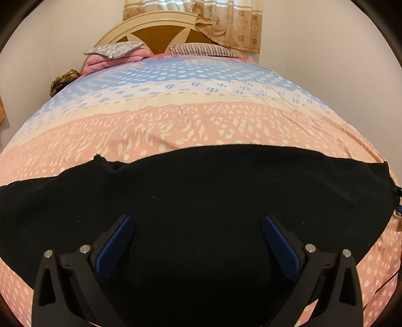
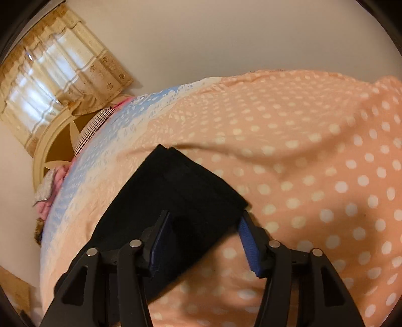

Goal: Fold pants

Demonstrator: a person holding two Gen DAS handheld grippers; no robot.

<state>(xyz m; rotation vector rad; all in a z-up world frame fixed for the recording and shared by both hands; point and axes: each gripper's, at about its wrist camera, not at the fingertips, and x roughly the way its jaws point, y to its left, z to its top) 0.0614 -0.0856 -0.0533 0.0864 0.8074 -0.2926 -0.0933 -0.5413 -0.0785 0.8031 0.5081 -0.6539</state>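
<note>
Black pants (image 1: 201, 188) lie spread flat across the near part of the bed, on a pink, cream and blue patterned cover (image 1: 176, 120). My left gripper (image 1: 197, 218) hovers over the middle of them, its blue pads wide apart with nothing clamped. In the right wrist view one narrow end of the pants (image 2: 176, 181) lies on the dotted cover (image 2: 301, 151), its hemmed edge pointing away. My right gripper (image 2: 204, 213) is open and straddles that end. Its left pad is over the cloth and its right pad is just beside the corner, neither pressing on it.
A cream and brown headboard (image 1: 160, 35) stands at the far end, with a grey patterned pillow (image 1: 115, 49), a striped pillow (image 1: 201, 49) and pink bedding. A beige curtain (image 1: 226, 20) hangs behind. A brown bundle (image 1: 62, 80) sits at the bed's left edge. Plain walls flank both sides.
</note>
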